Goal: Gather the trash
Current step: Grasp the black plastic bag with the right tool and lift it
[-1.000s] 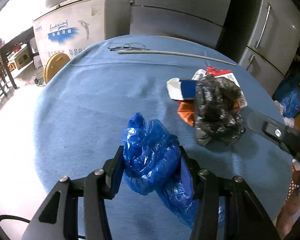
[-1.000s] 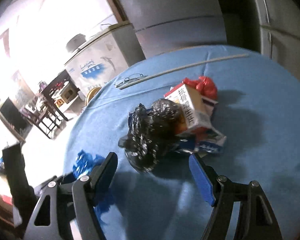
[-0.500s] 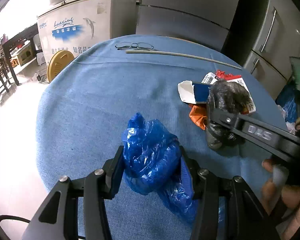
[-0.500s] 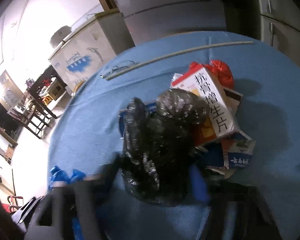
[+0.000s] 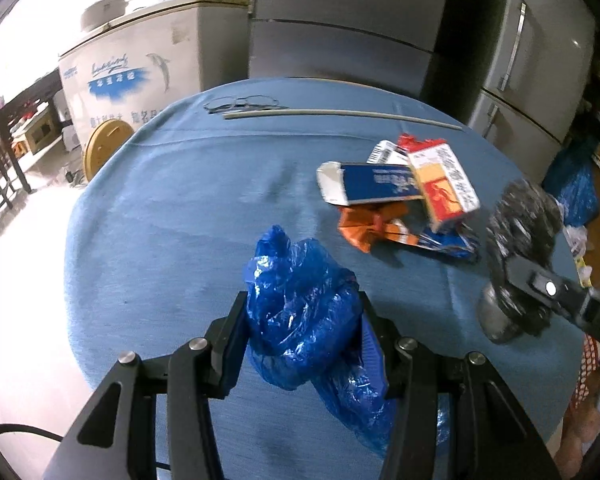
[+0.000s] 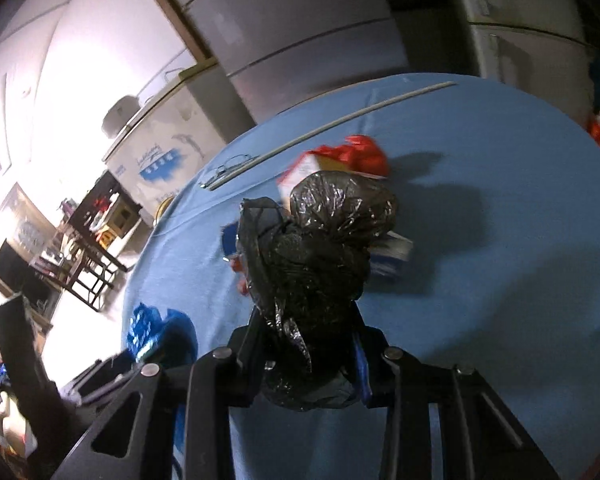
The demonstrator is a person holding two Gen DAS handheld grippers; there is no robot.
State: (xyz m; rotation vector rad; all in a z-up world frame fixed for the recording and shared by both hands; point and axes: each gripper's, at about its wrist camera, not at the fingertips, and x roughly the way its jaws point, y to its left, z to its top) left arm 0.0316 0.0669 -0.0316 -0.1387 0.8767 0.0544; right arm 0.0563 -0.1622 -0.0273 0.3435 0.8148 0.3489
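Observation:
My left gripper [image 5: 302, 312] is shut on a crumpled blue plastic bag [image 5: 300, 316], held over the near side of the round blue-clothed table [image 5: 172, 208]. My right gripper [image 6: 310, 332] is shut on a knotted black plastic bag [image 6: 316, 248] and holds it lifted off the cloth; that black bag [image 5: 520, 236] shows at the right edge of the left wrist view, with one finger [image 5: 548, 288] across it. A pile of flattened cartons [image 5: 404, 184] and an orange wrapper [image 5: 368, 224] lies on the table's right half. The cartons [image 6: 340, 160] are partly hidden behind the black bag in the right wrist view.
A long pale stick [image 5: 340, 114] and a pair of glasses [image 5: 240, 102] lie at the table's far edge. A white chest freezer [image 5: 140, 80] and grey refrigerators [image 5: 520, 40] stand behind. A blue bag [image 5: 576, 192] sits on the floor at right.
The right gripper moved onto the black bag, shut on it and lifted it off the carton pile toward the right. The left gripper kept its hold on the blue bag and stayed put.

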